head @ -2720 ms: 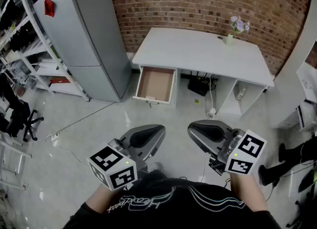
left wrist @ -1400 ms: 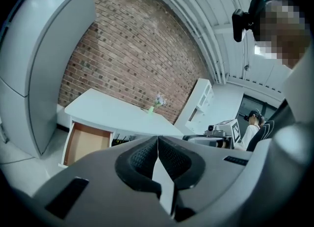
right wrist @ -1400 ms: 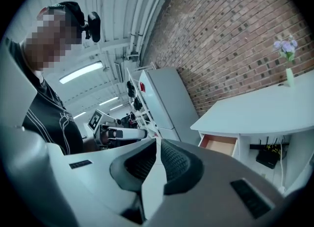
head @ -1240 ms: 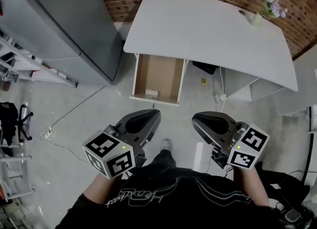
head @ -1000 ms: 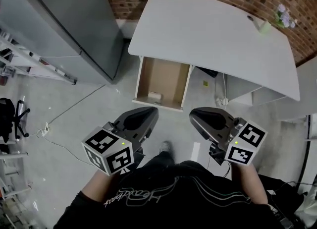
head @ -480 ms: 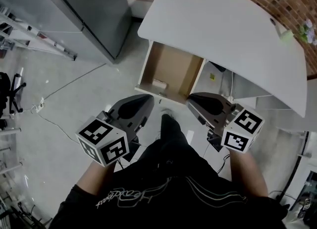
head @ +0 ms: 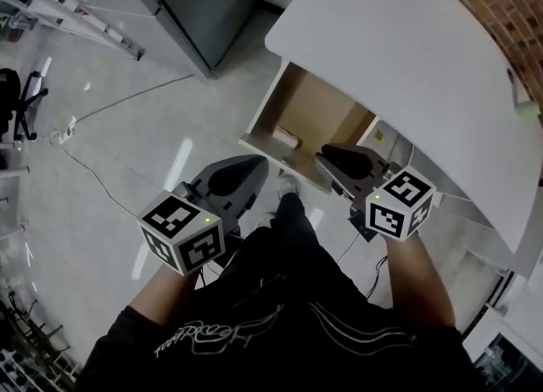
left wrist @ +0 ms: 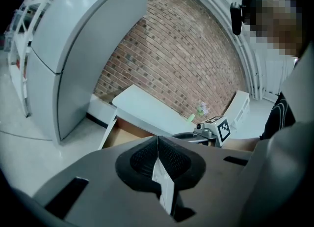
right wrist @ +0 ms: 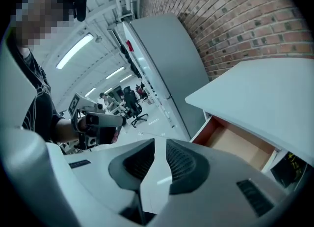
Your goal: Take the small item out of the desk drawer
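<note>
Both closed, the left hand-held gripper (head: 257, 163) and right hand-held gripper (head: 325, 158) hover near the small item (head: 287, 138).

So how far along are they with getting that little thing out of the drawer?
Early on. Done: the desk drawer already stands open. In hand: nothing; the left gripper and right gripper hover by the drawer's front, jaws closed and empty. Still to do: the small item lies in the drawer near its front, yet to be reached, gripped and lifted out.
</note>
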A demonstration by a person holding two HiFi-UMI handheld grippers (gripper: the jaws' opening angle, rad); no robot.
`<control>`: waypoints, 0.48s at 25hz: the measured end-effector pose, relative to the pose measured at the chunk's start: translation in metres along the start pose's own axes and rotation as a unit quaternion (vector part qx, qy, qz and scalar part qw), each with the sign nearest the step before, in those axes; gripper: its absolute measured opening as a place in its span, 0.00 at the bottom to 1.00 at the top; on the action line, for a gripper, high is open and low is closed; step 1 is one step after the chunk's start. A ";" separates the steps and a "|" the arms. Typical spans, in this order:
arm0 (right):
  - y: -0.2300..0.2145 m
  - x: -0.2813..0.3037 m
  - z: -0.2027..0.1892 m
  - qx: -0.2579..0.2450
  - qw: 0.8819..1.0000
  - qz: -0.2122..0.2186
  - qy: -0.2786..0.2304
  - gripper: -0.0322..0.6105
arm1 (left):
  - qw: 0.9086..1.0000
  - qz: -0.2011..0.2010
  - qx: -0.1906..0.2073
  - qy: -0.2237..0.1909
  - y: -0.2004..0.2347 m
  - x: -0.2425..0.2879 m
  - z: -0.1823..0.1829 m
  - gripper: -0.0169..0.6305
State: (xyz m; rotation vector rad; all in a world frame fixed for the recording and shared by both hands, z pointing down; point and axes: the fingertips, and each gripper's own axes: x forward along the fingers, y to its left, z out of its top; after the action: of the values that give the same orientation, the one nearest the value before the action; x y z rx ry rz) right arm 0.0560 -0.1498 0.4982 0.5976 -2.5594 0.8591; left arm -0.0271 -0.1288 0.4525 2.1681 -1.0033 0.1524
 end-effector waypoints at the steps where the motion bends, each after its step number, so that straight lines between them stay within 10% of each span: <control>1: -0.009 0.008 -0.002 -0.001 1.000 0.007 0.014 0.15 | 1.000 0.007 -0.009 0.000 0.006 0.005 0.000 0.06; 12: -0.106 0.122 -0.040 -0.010 0.990 0.038 0.136 0.33 | 0.995 0.065 -0.067 0.020 0.099 0.035 -0.015 0.06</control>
State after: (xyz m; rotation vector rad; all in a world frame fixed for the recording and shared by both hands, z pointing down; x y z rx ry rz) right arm 0.0154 -0.2346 0.6358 0.3518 -2.3525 0.8725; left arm -0.0695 -0.1833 0.5332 1.9716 -1.1011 0.1841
